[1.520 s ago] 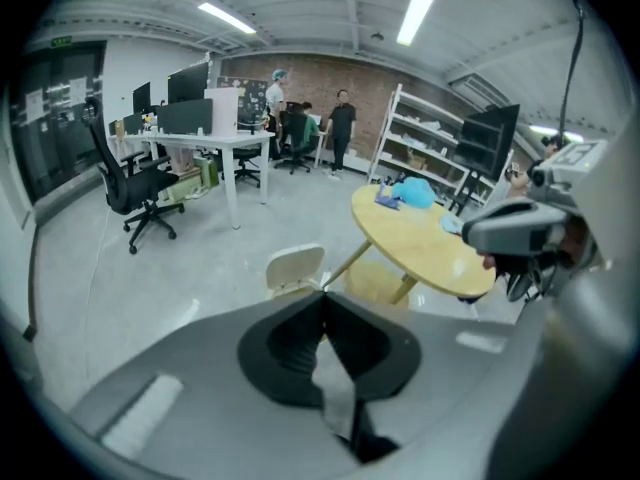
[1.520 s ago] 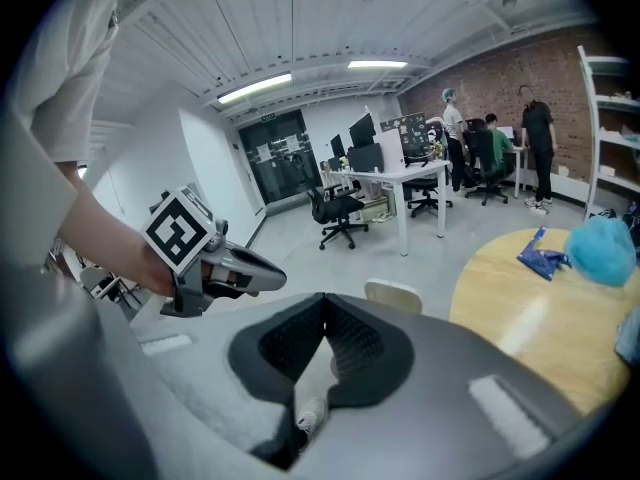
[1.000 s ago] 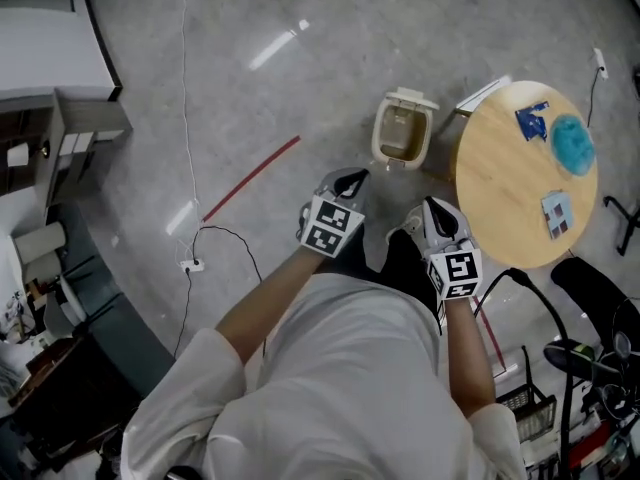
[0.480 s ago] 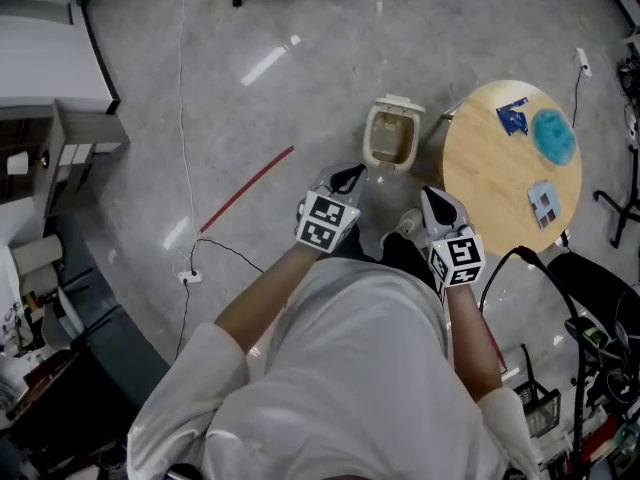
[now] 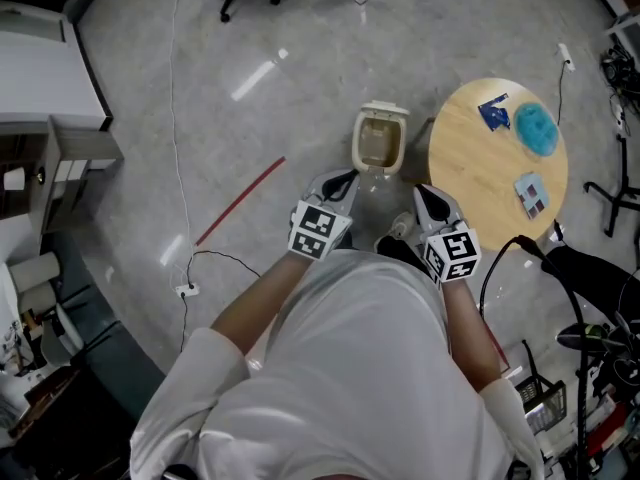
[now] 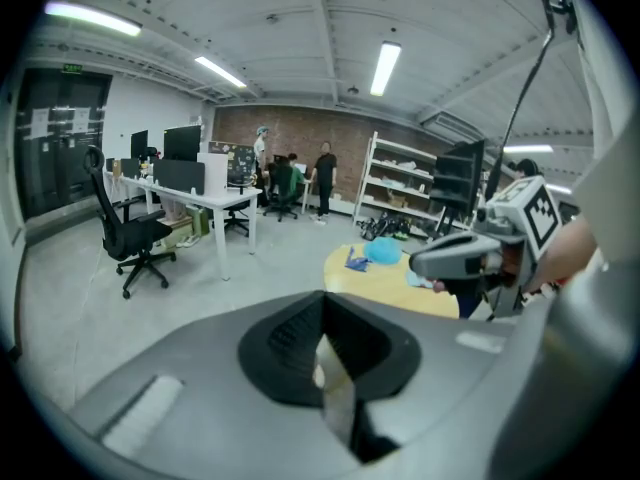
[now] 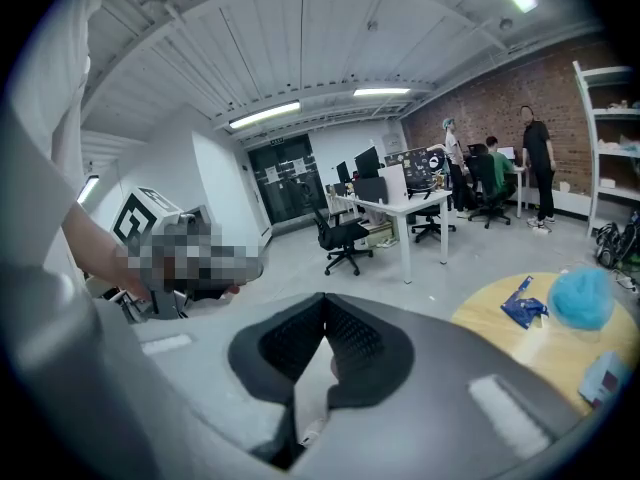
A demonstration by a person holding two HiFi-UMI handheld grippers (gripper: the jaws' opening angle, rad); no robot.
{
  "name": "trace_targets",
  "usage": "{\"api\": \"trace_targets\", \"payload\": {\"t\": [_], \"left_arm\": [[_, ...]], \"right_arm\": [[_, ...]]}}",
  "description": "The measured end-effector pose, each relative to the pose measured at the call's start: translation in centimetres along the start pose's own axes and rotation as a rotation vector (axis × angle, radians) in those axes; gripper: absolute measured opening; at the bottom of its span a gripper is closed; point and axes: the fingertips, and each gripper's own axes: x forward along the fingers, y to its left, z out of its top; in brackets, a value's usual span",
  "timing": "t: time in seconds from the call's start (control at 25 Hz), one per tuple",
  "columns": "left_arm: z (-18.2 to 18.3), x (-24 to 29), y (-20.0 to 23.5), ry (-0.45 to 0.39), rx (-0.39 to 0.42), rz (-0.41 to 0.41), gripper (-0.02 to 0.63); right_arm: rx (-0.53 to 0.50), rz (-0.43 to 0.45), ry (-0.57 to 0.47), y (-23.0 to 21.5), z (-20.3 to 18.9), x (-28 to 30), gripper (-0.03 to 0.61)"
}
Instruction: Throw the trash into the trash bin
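**Trash on table untouched; both grippers closed and empty**

The setting was an open office with a grey polished floor [image 5: 300, 78]. A round wooden table [image 5: 480, 173] stood at the upper right of the head view. A small beige trash bin [image 5: 378, 140] stood on the floor just beside the table's left edge, with its lid tipped open.

Three items lay on the table, well apart from the bin:
- a crumpled blue wrapper [image 5: 493, 113] near the top edge
- a teal fluffy wad [image 5: 536, 128] just beside it
- a small flat packet [image 5: 529, 193] lower down

The left gripper [image 5: 340, 180] and the right gripper [image 5: 425, 196] were at centre frame, below the bin. Each gripper view showed the jaws pressed together with nothing between them.

Assessment of handling:
- **Wrapper:** It appeared light, thin and probably slick. A pinch on a raised crease should hold better than one on a flat face.
- **Wad:** It looked soft and compressible, so a grip across its middle should serve.
- **Packet:** It lay flat and gave little edge to catch. It may need taking by a corner or sliding towards the table rim.

None of the items looked fragile or heavy. The main risk was a light piece slipping free on the way to the bin.
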Motion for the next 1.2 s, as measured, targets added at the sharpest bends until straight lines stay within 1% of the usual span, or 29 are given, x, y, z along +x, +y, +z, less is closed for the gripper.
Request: {"api": "trace_targets", "payload": {"t": [0.2, 0.44, 0.64, 0.96, 1.08, 1.2], "left_arm": [[0.3, -0.4, -0.2, -0.004, 0.006, 0.000, 0.003], [1.0, -0.6, 0.0, -0.013, 0.007, 0.005, 0.003], [2.2, -0.4, 0.2, -0.057, 0.009, 0.017, 0.003], [1.3, 0.4, 0.6, -0.029, -0.023, 0.009, 0.003], [1.0, 0.5, 0.8, -0.019, -0.017, 0.008, 0.003], [1.0, 0.6, 0.7, -0.012, -0.005, -0.018, 0.003]], "right_arm": [[0.006, -0.014, -0.006, 0.0, -0.1, -0.9, 0.000], [0.008, -0.033, -0.024, -0.2, 0.7, -1.0, 0.002], [0.003, -0.038, -0.032, -0.5, 1.1, -1.1, 0.002], [-0.001, -0.046, -0.031, -0.9, 1.4, -1.0, 0.002], [-0.002, -0.052, -0.028, -0.9, 1.4, -1.0, 0.002], [-0.001, -0.063, -0.025, -0.8, 1.4, -0.9, 0.002]]}}
